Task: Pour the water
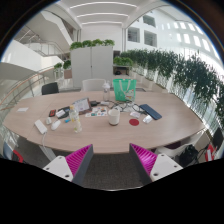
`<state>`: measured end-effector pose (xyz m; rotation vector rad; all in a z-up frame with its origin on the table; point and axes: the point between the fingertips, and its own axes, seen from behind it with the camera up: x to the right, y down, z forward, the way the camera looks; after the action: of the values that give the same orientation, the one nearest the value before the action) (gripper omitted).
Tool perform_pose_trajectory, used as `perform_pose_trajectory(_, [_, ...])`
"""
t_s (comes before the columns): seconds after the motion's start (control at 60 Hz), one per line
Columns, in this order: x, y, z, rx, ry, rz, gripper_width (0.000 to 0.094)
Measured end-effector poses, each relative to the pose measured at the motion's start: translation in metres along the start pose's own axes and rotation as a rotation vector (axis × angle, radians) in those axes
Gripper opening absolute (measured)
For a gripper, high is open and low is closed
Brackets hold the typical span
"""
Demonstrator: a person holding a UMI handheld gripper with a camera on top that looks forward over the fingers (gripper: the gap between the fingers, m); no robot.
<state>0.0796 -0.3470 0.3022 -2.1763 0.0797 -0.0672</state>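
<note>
1. The gripper [112, 160] sits at the bottom centre of the frame with its jaws open; nothing is held between the two magenta pads [76, 158].
2. Beyond the jaws, across the middle of the frame, lies a long oval wooden surface [150, 128] with many small things on it.
3. A white cup [114, 117] stands near the centre of the surface, well ahead of the jaws and apart from them.
4. A green translucent container [122, 90] stands at the far edge of the surface, upper centre of the frame.
5. A dark flat item [150, 111] lies right of centre.
6. A red-and-white clutter of papers and small objects [78, 106] is spread left of centre; details are too small to tell.
7. Leafy plants [175, 70] line the upper right of the frame, along the windows.
</note>
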Motion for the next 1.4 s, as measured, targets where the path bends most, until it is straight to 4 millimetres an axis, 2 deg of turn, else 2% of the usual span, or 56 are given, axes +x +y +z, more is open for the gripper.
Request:
perform_pose_trajectory(0.05, [0.007,-0.002,-0.002,0.006,0.027,-0.01,0.0832])
perform_pose_trajectory(0.1, [-0.005,0.0,-0.004,0.013,0.05,0.002,0.0832])
perform_pose_trajectory(0.117, [0.02,-0.006,-0.001,0.012,0.052,0.001,0.0833])
perform_pose_trajectory(0.133, [-0.003,-0.003,-0.005,0.015,0.051,0.009,0.0814])
perform_pose_trajectory(0.15, [-0.013,-0.002,-0.005,0.017,0.05,0.014,0.0835])
perform_pose_trajectory(0.267, [-0.029,-0.005,0.002,0.048,0.054,0.035,0.0837])
perform_pose_trajectory(0.35, [-0.04,-0.002,0.022,0.086,0.028,0.006,0.0831])
perform_pose_trajectory(0.5, [-0.085,0.033,0.091,0.106,-0.081,0.002,0.0834])
perform_pose_trajectory(0.583, [-0.119,0.039,0.139,0.144,-0.118,-0.024,0.0835])
perform_pose_trajectory(0.65, [-0.148,0.035,0.181,0.196,-0.145,-0.056,0.0833])
perform_pose_trajectory(0.767, [-0.215,0.017,0.257,0.266,-0.232,-0.077,0.0832])
perform_pose_trajectory(0.833, [-0.243,0.007,0.3,0.296,-0.258,-0.079,0.082])
perform_pose_trajectory(0.9, [-0.259,-0.005,0.338,0.315,-0.251,-0.08,0.082])
perform_pose_trajectory(1.0, [-0.266,-0.028,0.386,0.365,-0.205,-0.091,0.082])
perform_pose_trajectory(1.067, [-0.271,-0.036,0.419,0.378,-0.188,-0.083,0.0817])
perform_pose_trajectory(1.117, [-0.276,-0.043,0.433,0.382,-0.202,-0.066,0.0805])
perform_pose_trajectory(1.15, [-0.281,-0.046,0.441,0.379,-0.217,-0.06,0.0758])
perform_pose_trajectory(1.167, [-0.283,-0.047,0.445,0.376,-0.226,-0.06,0.0701])
perform_pose_trajectory(1.2, [-0.291,-0.046,0.452,0.371,-0.239,-0.064,0.0525])
perform_pose_trajectory(1.267, [-0.285,-0.052,0.457,0.392,-0.217,-0.063,0.0518])
perform_pose_trajectory(1.4, [-0.286,-0.054,0.466,0.413,-0.227,-0.066,0.0417])
